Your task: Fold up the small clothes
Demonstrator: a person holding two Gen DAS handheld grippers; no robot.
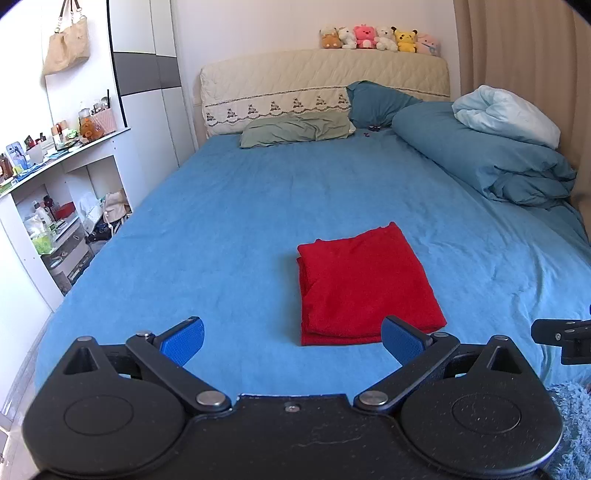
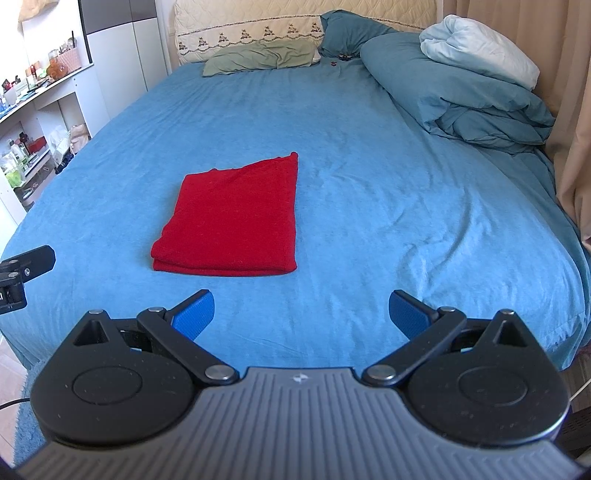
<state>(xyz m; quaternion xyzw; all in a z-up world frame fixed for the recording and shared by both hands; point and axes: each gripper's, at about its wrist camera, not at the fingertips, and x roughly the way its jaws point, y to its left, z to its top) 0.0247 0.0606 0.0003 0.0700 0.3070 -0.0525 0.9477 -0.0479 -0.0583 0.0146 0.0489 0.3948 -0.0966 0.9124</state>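
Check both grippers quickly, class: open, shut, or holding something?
Left gripper: open, holding nothing, short of the red cloth.
Right gripper: open, holding nothing, apart from the cloth.

Fuzzy red cloth garment (image 2: pixel 232 218) on matt blue terry sheet (image 2: pixel 369 184)

You had bright, even daylight and sharp pictures in both wrist views.

The light was soft, so shadows stayed faint; the red cloth (image 1: pixel 365 288) cast only a thin dark line on the bed sheet (image 1: pixel 229 229). The white wall (image 1: pixel 258 26) looked washed out but showed no hard glare. Fisheye bending curved the shelf unit (image 1: pixel 55 177) and curtain (image 1: pixel 524 55), and your frame corners went black.
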